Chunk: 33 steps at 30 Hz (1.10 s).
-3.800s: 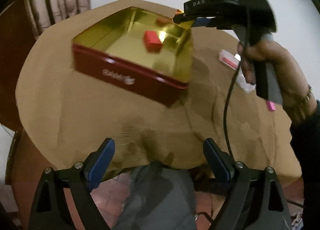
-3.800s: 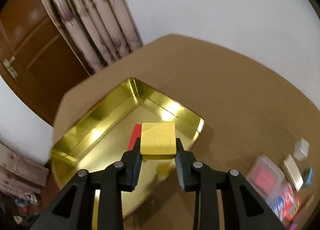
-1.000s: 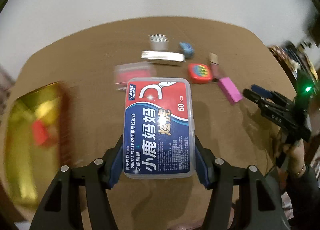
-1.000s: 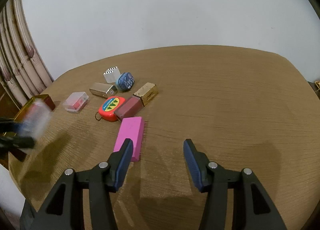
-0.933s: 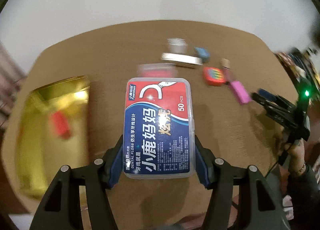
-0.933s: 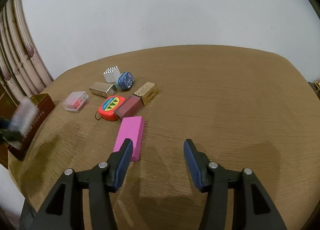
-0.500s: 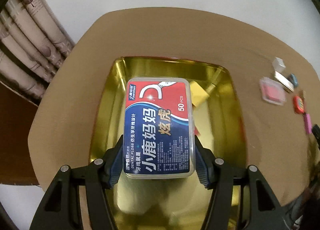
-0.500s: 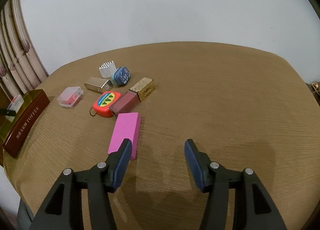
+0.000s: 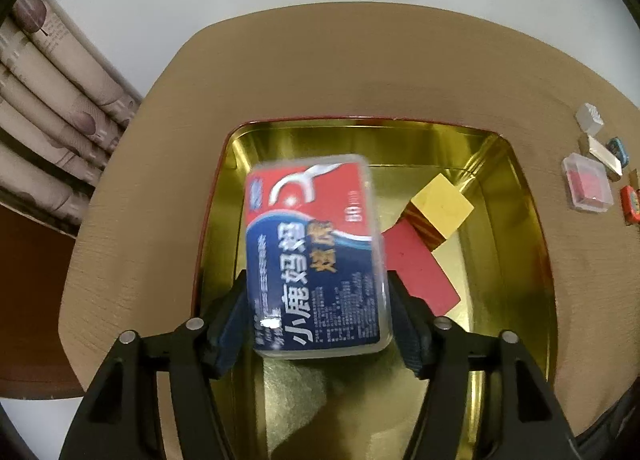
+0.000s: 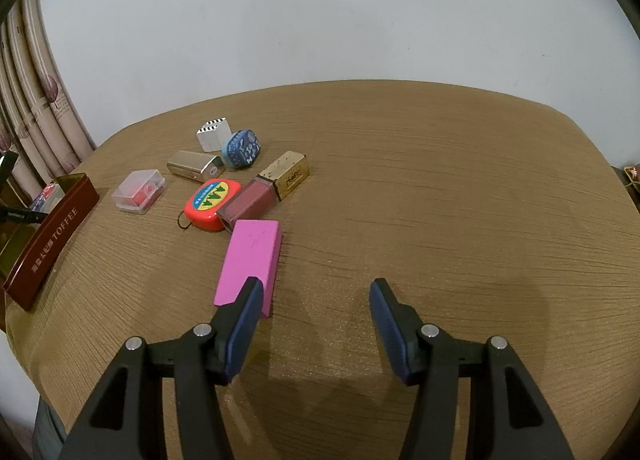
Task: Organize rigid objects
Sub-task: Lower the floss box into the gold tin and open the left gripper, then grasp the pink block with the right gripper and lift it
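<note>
The dental floss box [image 9: 316, 256] hangs over the gold interior of the toffee tin [image 9: 516, 187], blurred and tilted. Whether the left claw [image 9: 316, 324] grips it or has let go I cannot tell; its pads sit just beside the box's sides. The label shows Chinese characters, mostly unreadable in the blur.

Already in the tin, at about 2 o'clock from the box, lie a yellow block [image 9: 442, 205] and a red card-like piece [image 9: 420, 272].

Left on the table [image 10: 440, 179]: a pink block [image 10: 250, 260] by the left finger of the right claw [image 10: 316, 320], which is spread and empty; at 11 o'clock a red tape measure [image 10: 210, 201], a lip gloss with gold cap [image 10: 266, 189], a silver case [image 10: 194, 165], a blue patterned object [image 10: 241, 148], a white box [image 10: 213, 134] and a clear case [image 10: 138, 191]. By my judgement, under half is stowed. The tin's red wall reads "TOFFEE".
</note>
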Each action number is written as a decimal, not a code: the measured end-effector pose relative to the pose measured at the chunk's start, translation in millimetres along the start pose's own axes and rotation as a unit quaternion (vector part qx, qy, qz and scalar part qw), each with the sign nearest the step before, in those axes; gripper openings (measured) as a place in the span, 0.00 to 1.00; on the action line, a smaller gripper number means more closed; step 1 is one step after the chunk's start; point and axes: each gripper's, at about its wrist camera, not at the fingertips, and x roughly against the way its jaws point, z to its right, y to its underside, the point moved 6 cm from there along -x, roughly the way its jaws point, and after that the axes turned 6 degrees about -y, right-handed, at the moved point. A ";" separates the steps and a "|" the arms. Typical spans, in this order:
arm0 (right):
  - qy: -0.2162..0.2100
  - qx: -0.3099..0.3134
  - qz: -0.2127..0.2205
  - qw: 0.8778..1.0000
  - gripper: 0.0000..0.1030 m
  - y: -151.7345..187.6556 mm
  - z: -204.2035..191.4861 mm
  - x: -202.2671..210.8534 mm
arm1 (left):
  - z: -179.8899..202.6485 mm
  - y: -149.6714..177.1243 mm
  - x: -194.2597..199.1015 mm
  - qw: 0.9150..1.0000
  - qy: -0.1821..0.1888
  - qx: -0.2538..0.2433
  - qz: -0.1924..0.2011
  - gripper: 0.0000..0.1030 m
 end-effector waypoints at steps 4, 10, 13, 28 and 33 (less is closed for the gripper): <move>0.000 0.000 0.000 1.000 0.55 -0.4 0.0 0.7 | 1.6 2.6 13.8 1.000 0.000 0.001 0.013 0.71; -0.010 0.000 0.016 1.000 0.55 -1.4 0.2 9.5 | 13.7 15.0 68.4 0.997 -0.020 0.021 0.068 0.72; -0.023 0.021 0.014 0.999 0.55 -0.7 -9.2 16.2 | 37.3 30.7 106.7 0.993 -0.007 0.031 0.110 0.75; -0.004 0.045 -0.081 0.996 0.55 -16.2 -42.3 -15.0 | 172.4 136.7 149.9 0.976 0.155 0.077 0.130 0.77; 0.027 0.045 -0.115 0.992 0.46 -14.7 -42.2 -32.4 | 179.4 145.5 143.4 0.981 0.128 0.066 0.130 0.77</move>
